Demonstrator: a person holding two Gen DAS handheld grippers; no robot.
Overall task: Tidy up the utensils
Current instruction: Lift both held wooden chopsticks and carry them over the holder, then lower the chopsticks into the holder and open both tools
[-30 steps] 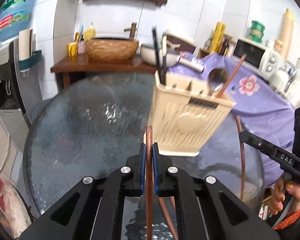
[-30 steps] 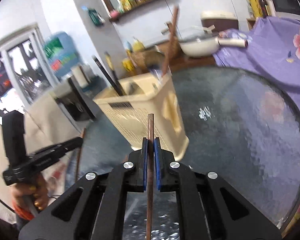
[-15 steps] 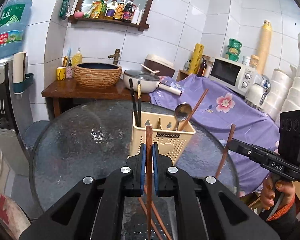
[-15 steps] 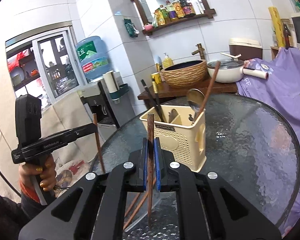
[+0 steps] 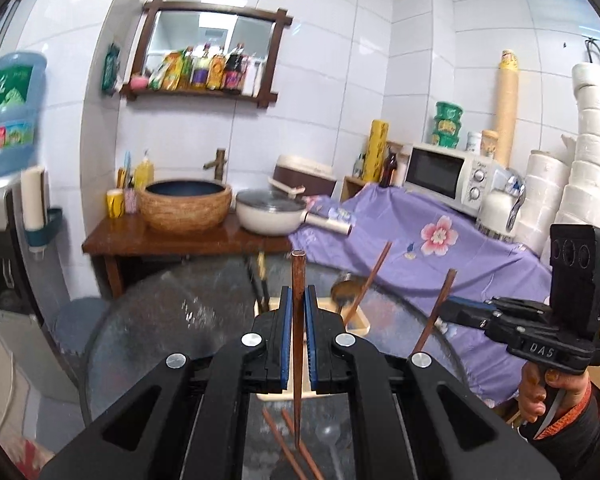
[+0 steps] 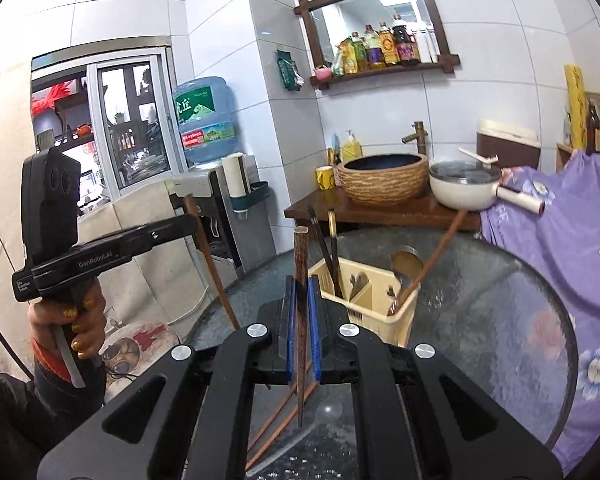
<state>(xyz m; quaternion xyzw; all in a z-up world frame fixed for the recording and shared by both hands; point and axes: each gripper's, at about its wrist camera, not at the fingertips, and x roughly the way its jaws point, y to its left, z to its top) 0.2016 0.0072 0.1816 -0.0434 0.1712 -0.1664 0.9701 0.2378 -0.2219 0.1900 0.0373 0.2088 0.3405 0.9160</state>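
- Left wrist view: the left gripper (image 5: pixel 296 304) is clamped on a brown chopstick (image 5: pixel 298 344), held near upright, probably so its thin tip can drop into the beige utensil holder (image 5: pixel 360 322) just beyond on the glass table (image 5: pixel 160 320).
- Right wrist view: the right gripper (image 6: pixel 300 300) pinches a second, dark mottled chopstick (image 6: pixel 300 340) the same way, point down; two more chopsticks (image 6: pixel 280 416) lie below on the glass.

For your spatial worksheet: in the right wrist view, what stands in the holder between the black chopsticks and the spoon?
Only a cream divider of the utensil holder stands there.
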